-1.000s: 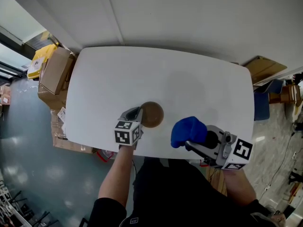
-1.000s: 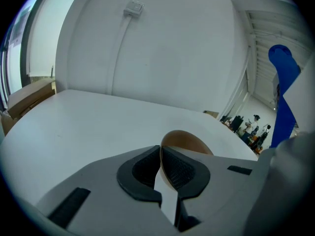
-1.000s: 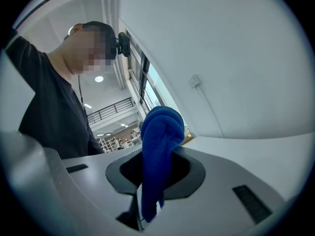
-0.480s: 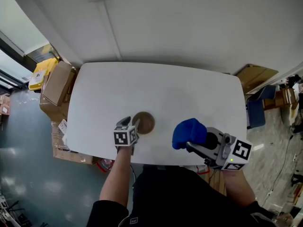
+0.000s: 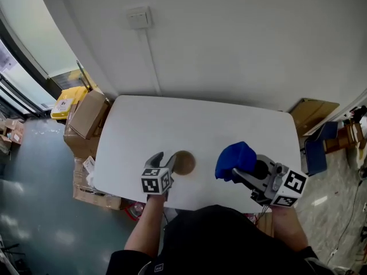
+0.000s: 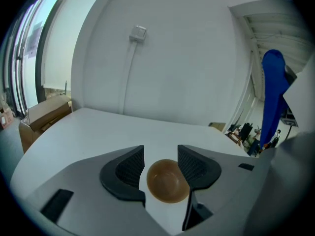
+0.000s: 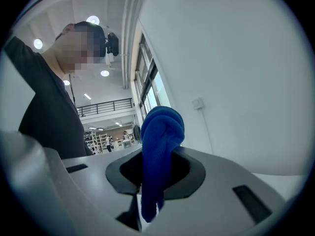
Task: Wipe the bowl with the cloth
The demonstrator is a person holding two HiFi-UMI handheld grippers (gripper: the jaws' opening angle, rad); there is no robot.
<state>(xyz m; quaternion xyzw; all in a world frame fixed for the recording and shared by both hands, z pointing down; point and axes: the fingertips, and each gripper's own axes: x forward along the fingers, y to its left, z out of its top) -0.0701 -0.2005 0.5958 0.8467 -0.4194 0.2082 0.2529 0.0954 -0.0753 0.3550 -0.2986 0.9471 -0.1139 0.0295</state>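
Two grippers are over a white oval table (image 5: 200,122), and the task seems to be at a pause or near its end, because nothing touches the bowl now.

At the far left, brown cardboard boxes (image 5: 87,114) stand on the floor beside the table. Next comes the left gripper (image 5: 164,160). Its forearm reaches in from the near edge and it slants down toward the table top. Its jaws have just been opening and stand wide apart. The small round brown bowl (image 5: 184,162) shows in the gap between them, but the pads do not press on it. The bowl sits upright on the table, just beside this gripper, near the front edge.

Further right, well apart from the bowl, the right gripper (image 7: 156,171) is held about level above the table's near edge. Its jaws are clamped on a bunched bright blue cloth (image 5: 235,159), which rises from them as a rounded lump, with one end hanging below.

I judge that more wiping would need the left jaws to close on the bowl's rim again to steady it. The right hand would then have to carry the cloth leftward and down into the bowl. Otherwise only the cloth remains to be put down.
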